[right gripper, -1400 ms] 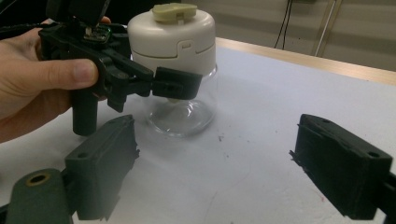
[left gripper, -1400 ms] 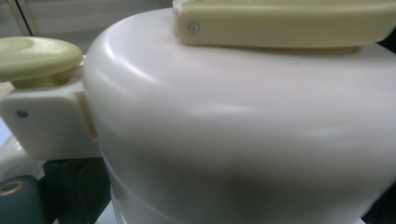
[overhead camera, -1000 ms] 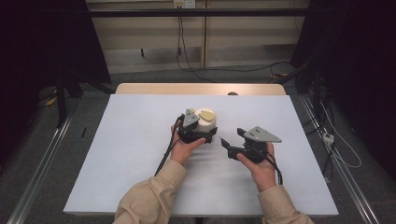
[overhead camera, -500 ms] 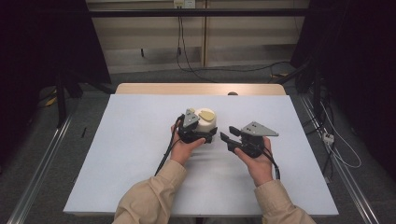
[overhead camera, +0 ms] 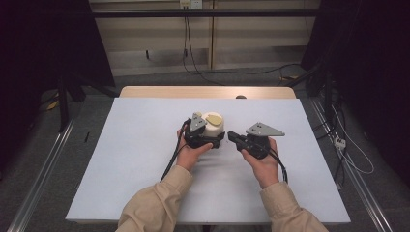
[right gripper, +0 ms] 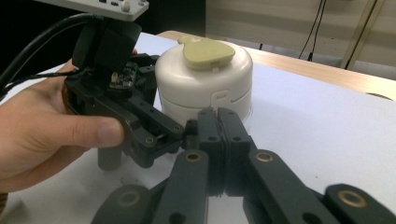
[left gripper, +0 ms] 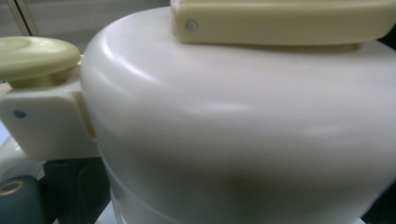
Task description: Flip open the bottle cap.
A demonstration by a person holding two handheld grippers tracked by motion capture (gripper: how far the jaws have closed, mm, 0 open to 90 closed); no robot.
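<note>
Clamping white container [overhead camera: 212, 126], left gripper [overhead camera: 205, 140], right gripper [overhead camera: 235, 137] beside

1. The worktop [overhead camera: 145, 159] is a flat rectangle covered by a plain white sheet, with a strip of bare light wood along its far edge.
2. A white round container [overhead camera: 212, 128] with a pale yellow-green lid piece stands directly on the white sheet, a little beyond the middle of the worktop.
3. In the right gripper view the container [right gripper: 205, 84] sits upright on the sheet, with the wooden strip behind it.
4. A small dark round mark [overhead camera: 240, 97] sits on the wooden strip at the far edge.
</note>
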